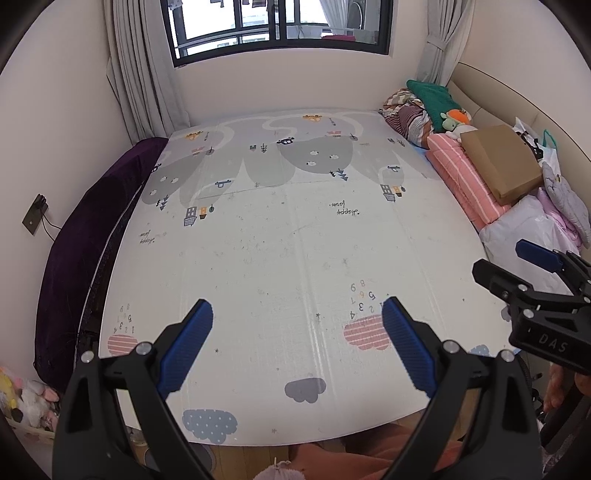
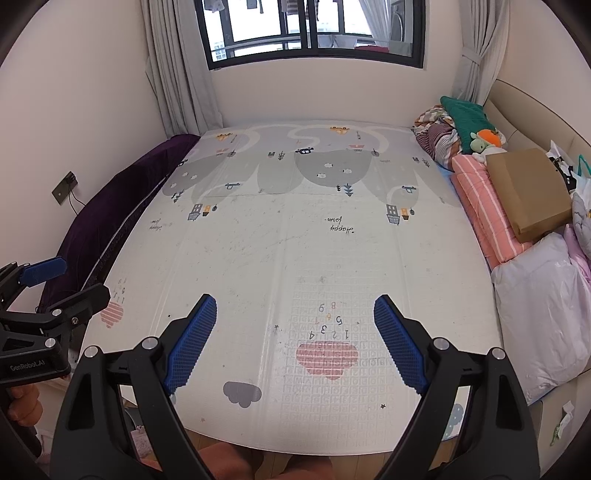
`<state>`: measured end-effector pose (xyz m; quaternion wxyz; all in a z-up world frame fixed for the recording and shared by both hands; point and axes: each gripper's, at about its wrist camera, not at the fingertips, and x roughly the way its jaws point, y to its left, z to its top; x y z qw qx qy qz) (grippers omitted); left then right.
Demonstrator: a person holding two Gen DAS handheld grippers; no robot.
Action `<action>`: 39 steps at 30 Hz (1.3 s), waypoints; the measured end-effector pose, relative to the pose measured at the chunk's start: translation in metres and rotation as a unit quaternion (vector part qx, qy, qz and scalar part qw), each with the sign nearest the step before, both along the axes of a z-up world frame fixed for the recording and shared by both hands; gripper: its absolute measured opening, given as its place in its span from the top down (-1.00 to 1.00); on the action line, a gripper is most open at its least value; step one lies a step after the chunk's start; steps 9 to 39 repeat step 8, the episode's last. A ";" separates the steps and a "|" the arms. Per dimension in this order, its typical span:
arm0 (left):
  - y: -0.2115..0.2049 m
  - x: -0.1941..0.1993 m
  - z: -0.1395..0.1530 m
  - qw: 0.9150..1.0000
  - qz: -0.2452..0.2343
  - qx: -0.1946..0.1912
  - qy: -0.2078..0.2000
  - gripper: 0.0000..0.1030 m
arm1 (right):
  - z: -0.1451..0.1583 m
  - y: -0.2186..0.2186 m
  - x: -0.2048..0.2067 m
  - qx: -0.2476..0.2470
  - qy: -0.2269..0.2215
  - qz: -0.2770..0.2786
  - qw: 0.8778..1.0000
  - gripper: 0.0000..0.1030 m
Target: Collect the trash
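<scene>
Both grippers are hovering side by side above the near edge of a patterned play mat [image 1: 280,240] that is covering a bed. The left gripper [image 1: 297,314] is holding its blue fingers [image 1: 186,347] wide apart with nothing between them, and the right gripper [image 2: 295,310] is doing the same. The mat's broad middle is lying open, bounded left by a purple cloth [image 1: 92,229] along the wall and right by a pink striped pillow [image 1: 461,177], a cardboard box [image 1: 498,162] and a white plastic bag [image 2: 543,314]. No trash is showing clearly on the mat, so where it lies and how it points cannot be told. A curtained window [image 1: 277,26] is sitting beyond the far edge.
</scene>
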<state>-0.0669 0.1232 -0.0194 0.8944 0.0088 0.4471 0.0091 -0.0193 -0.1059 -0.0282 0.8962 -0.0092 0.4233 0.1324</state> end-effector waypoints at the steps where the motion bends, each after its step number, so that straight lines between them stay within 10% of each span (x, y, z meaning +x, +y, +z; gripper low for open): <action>1: -0.001 0.000 0.000 1.000 0.001 -0.001 0.000 -0.80 | 0.000 0.000 0.000 0.000 0.000 0.000 1.000 -0.63; 39: -0.004 -0.002 -0.004 1.000 0.009 0.002 0.005 -0.80 | 0.000 0.000 -0.001 0.000 -0.002 -0.003 1.000 -0.66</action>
